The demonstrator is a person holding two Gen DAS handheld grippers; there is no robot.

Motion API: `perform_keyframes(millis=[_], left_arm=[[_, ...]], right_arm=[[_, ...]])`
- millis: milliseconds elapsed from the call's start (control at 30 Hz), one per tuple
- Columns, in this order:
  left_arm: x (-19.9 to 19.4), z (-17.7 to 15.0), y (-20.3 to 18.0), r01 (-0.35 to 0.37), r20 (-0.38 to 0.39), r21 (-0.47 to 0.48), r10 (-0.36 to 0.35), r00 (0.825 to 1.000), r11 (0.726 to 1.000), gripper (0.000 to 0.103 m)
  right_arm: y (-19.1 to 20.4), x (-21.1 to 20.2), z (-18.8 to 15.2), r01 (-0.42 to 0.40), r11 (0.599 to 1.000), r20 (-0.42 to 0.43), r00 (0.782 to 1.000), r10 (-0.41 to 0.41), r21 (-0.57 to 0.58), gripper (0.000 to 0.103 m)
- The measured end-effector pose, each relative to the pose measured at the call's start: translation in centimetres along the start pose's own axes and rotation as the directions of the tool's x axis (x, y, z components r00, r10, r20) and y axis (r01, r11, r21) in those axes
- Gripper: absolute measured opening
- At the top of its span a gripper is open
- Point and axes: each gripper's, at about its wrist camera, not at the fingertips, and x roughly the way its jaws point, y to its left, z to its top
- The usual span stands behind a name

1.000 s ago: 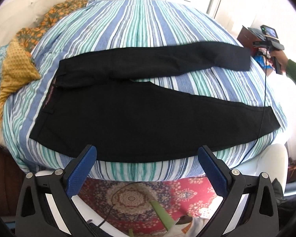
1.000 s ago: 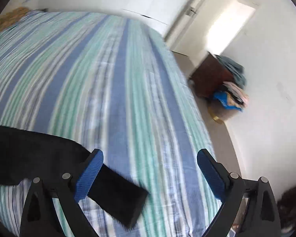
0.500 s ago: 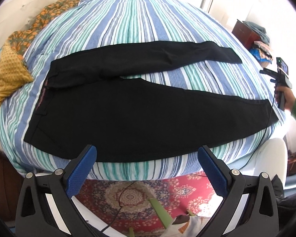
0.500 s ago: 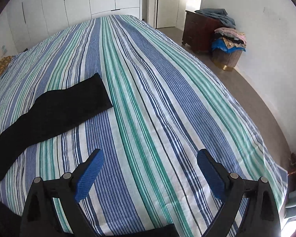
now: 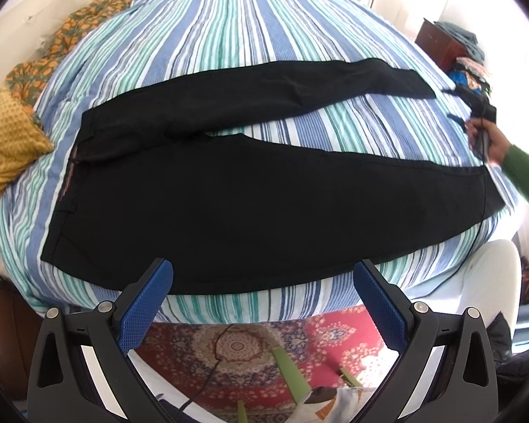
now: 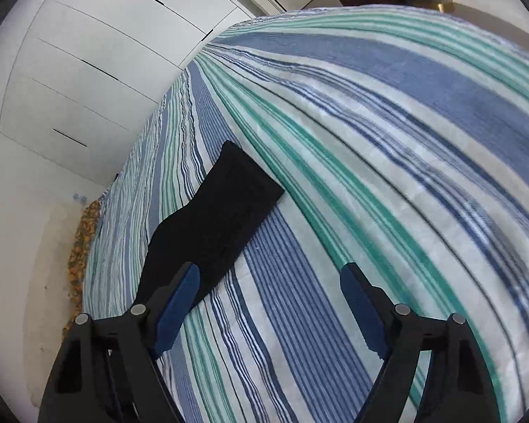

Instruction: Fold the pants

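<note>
Left tongs (image 5: 262,299) wide open, empty, hovering off near bed edge. Pants (image 5: 250,190) flat on striped bed (image 5: 229,35), legs splayed, waistband left, no fold yet: everything left to do. Right tongs (image 6: 269,306) wide open, empty, over bed near far leg cuff (image 6: 243,190), not touching.

A home bedroom: striped bed (image 5: 229,35), patterned rug (image 5: 236,345), white wardrobe (image 6: 98,70).

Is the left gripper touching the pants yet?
Apart. In the left wrist view the left gripper hangs open off the bed's edge, over the red rug, with striped bedspread showing between its fingertips and the black pants.
</note>
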Motion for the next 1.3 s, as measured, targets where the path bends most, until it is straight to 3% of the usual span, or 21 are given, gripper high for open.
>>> perform_keyframes(millis=[67, 133, 200, 233, 267, 333, 400, 433, 500, 567, 667, 733, 867, 933, 1000, 1067, 1167, 1233, 1300], left_arm=[[0.2, 0.1, -0.2, -0.013, -0.01, 0.004, 0.013, 1.0, 1.0, 0.102], [0.4, 0.3, -0.2, -0.02, -0.02, -0.001, 0.02, 1.0, 1.0, 0.102], [0.8, 0.5, 0.0, -0.027, -0.037, -0.008, 0.026, 0.999, 1.0, 0.102], [0.9, 0.6, 0.1, -0.032, -0.039, -0.008, 0.032, 0.999, 0.999, 0.102], [0.9, 0.6, 0.2, -0.039, -0.037, -0.008, 0.039, 0.999, 0.999, 0.102], [1.2, 0.6, 0.4, -0.046, -0.035, -0.013, 0.046, 0.998, 0.999, 0.102], [2.1, 0.6, 0.8, -0.027, -0.055, -0.028, 0.026, 0.998, 0.999, 0.102], [2.7, 0.6, 0.9, -0.017, -0.07, -0.034, 0.015, 0.997, 0.999, 0.102], [3.8, 1.0, 1.2, -0.01, -0.076, -0.026, 0.008, 0.997, 1.0, 0.102], [4.8, 2.3, 1.9, -0.032, -0.045, 0.004, 0.032, 0.998, 0.999, 0.102], [7.1, 6.5, 5.2, -0.105, 0.026, -0.016, 0.105, 0.994, 0.994, 0.102], [9.1, 10.1, 8.1, -0.153, 0.086, -0.072, 0.158, 0.984, 0.986, 0.102], [15.1, 16.5, 13.2, -0.309, 0.137, -0.173, 0.333, 0.933, 0.935, 0.102], [18.2, 17.7, 15.2, -0.353, 0.103, -0.201, 0.378, 0.92, 0.914, 0.102], [21.0, 17.7, 16.9, -0.393, 0.025, -0.218, 0.408, 0.913, 0.893, 0.102], [22.4, 16.8, 18.6, -0.36, -0.03, -0.264, 0.365, 0.93, 0.895, 0.103], [22.4, 15.5, 19.5, -0.325, -0.001, -0.317, 0.342, 0.94, 0.891, 0.103], [22.4, 15.2, 19.4, -0.328, 0.018, -0.31, 0.35, 0.937, 0.893, 0.103], [22.7, 14.9, 19.3, -0.326, 0.03, -0.308, 0.351, 0.936, 0.894, 0.103]], right_arm=[[0.6, 2.4, 0.5, -0.062, 0.997, 0.007, 0.998, 0.062, 0.044, 0.077], [1.2, 5.1, 1.0, -0.068, 0.994, -0.01, 0.998, 0.069, 0.088, 0.077], [1.6, 7.4, 1.4, -0.055, 0.991, -0.031, 0.998, 0.059, 0.118, 0.066], [2.0, 8.0, 1.8, -0.029, 0.994, -0.04, 0.999, 0.033, 0.11, 0.024], [2.8, 8.2, 2.4, 0.03, 0.997, -0.05, 0.998, -0.026, 0.072, 0.009], [5.2, 6.8, 4.0, 0.12, 0.988, 0.019, 0.993, -0.118, -0.099, 0.009], [7.2, 6.1, 4.8, 0.245, 0.923, 0.069, 0.97, -0.235, -0.298, 0.009], [7.4, 6.4, 4.8, 0.287, 0.896, 0.065, 0.957, -0.282, -0.34, 0.012], [6.8, 7.2, 4.6, 0.345, 0.872, 0.031, 0.934, -0.357, -0.349, 0.034], [6.0, 6.8, 4.2, 0.412, 0.853, 0.068, 0.908, -0.413, -0.32, 0.063], [5.9, 4.2, 3.0, 0.481, 0.833, 0.199, 0.875, -0.441, -0.274, 0.067], [7.5, 3.1, 1.6, 0.475, 0.825, 0.248, 0.877, -0.412, -0.306, 0.067], [14.5, 4.5, -2.8, 0.327, 0.817, 0.186, 0.945, -0.271, -0.474, 0.068], [19.7, 7.6, -5.9, 0.175, 0.802, 0.07, 0.984, -0.165, -0.572, 0.07], [25.1, 10.5, -10.0, 0.006, 0.757, -0.074, 0.995, -0.072, -0.653, 0.073], [30.3, 13.6, -15.0, -0.161, 0.692, -0.23, 0.973, -0.008, -0.704, 0.073], [36.3, 17.8, -22.3, -0.36, 0.617, -0.419, 0.907, 0.053, -0.7, 0.073], [38.3, 21.0, -25.8, -0.443, 0.631, -0.527, 0.847, 0.063, -0.637, 0.073], [38.6, 23.8, -28.2, -0.453, 0.649, -0.577, 0.817, 0.027, -0.611, 0.073]])
